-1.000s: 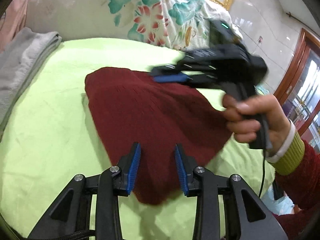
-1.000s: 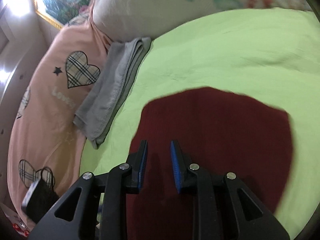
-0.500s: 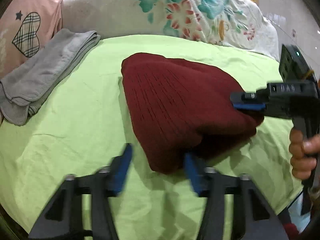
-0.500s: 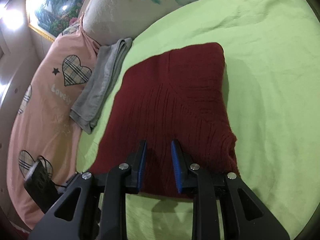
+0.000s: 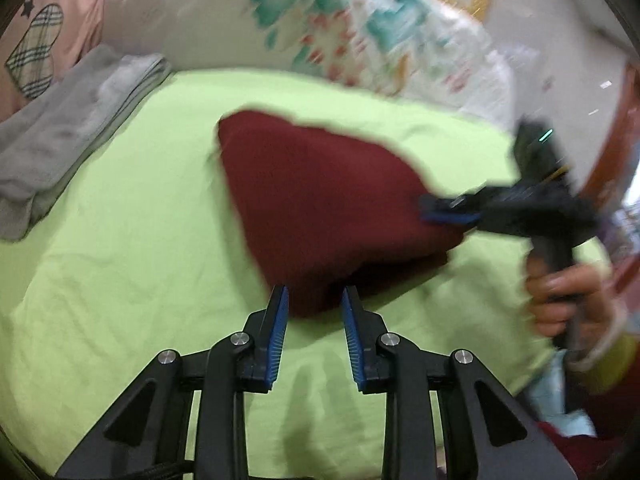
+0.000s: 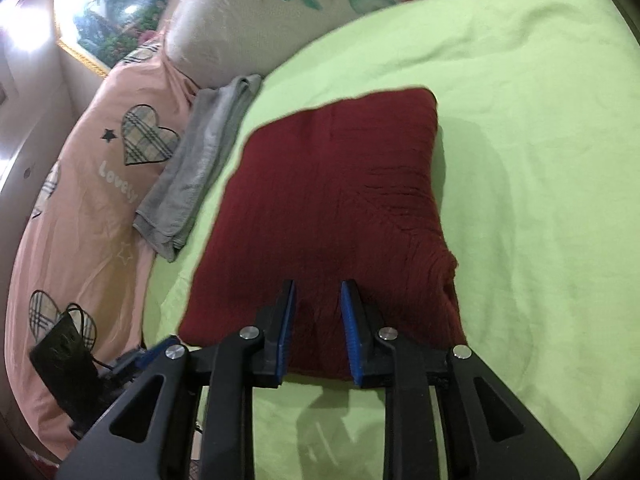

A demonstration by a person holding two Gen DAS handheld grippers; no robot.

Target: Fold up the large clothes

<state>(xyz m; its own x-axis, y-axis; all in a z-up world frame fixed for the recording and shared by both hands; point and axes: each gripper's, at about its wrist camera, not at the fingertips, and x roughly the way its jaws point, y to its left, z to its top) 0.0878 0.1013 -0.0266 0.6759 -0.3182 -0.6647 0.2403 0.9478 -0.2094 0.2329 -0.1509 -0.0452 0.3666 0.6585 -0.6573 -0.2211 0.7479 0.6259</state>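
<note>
Lying folded on a lime-green bed (image 6: 540,128), a dark red sweater (image 6: 332,208) forms a rough rectangle, its near edge at the bed's front. From the right wrist, the right gripper (image 6: 318,292) rests low over that near edge, its blue-padded fingers (image 6: 289,320) a narrow gap apart with red knit showing between them; whether the pads pinch the cloth cannot be told. The left wrist view, blurred, shows what the other does not: the right gripper (image 5: 448,210) from the side, its tip at the sweater's (image 5: 320,200) right corner, and the hand (image 5: 568,300) wrapped round its handle, a yellow-green cuff below. In that view the left gripper (image 5: 314,300) sits at the sweater's near point, its fingers (image 5: 278,332) closing, the cloth's tip just between them but the pads not visibly pressing on it. Only the right wrist view shows the left gripper (image 6: 140,356) as a dim blue-and-black shape at the bed's lower left edge. Left of the sweater lies a folded grey garment (image 6: 200,168), beside it a pink quilt (image 6: 80,208) with plaid hearts; a floral pillow (image 5: 320,28) sits behind.
</note>
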